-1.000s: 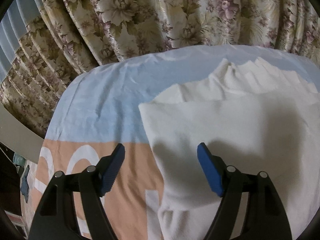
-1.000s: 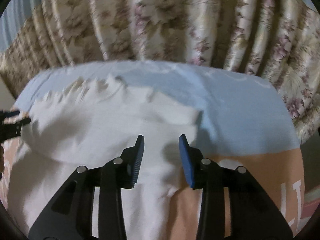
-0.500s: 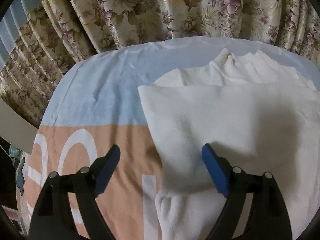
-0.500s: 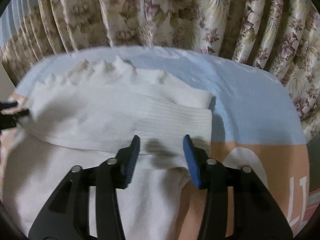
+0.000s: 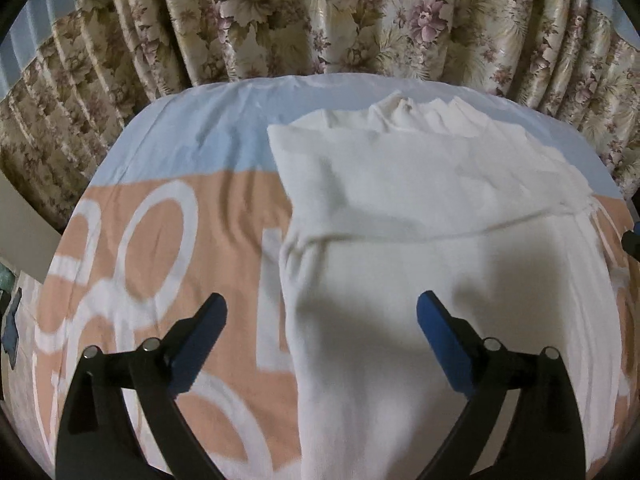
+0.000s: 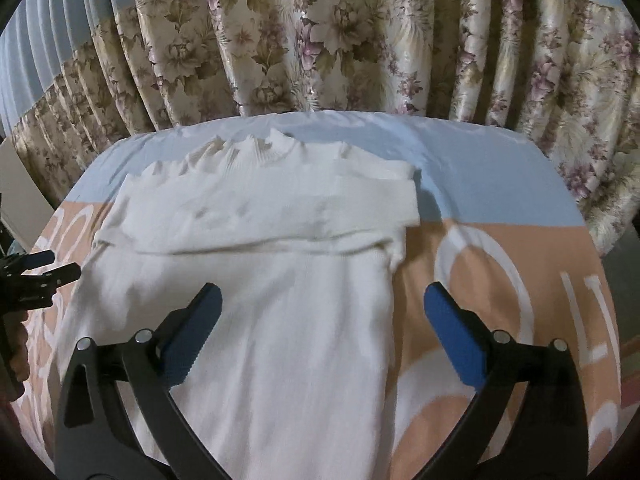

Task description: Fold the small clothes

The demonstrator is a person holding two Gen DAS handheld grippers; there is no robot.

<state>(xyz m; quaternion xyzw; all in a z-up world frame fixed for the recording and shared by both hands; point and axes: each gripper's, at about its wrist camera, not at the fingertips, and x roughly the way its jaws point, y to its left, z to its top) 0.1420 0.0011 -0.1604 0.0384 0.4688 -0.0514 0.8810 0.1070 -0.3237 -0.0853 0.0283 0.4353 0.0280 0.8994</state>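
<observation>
A white knit garment (image 5: 420,264) lies flat on the bed, its far part folded back toward me in a band across the middle; it also shows in the right wrist view (image 6: 272,280). My left gripper (image 5: 322,322) is open and empty, hovering over the garment's near left edge. My right gripper (image 6: 322,312) is open and empty, hovering over the garment's near right edge. The left gripper also shows at the left rim of the right wrist view (image 6: 48,266). The right gripper's tip shows at the right rim of the left wrist view (image 5: 633,242).
The bed cover (image 5: 160,248) is peach with white letters near me and light blue (image 6: 480,168) farther off. Floral curtains (image 5: 320,20) hang close behind the far edge. The bed's left edge drops to a dark floor (image 5: 8,320).
Both grippers have pulled back toward me and away from the folded band. The right gripper's jaws have opened wide. The folded band now lies flat on the garment.
</observation>
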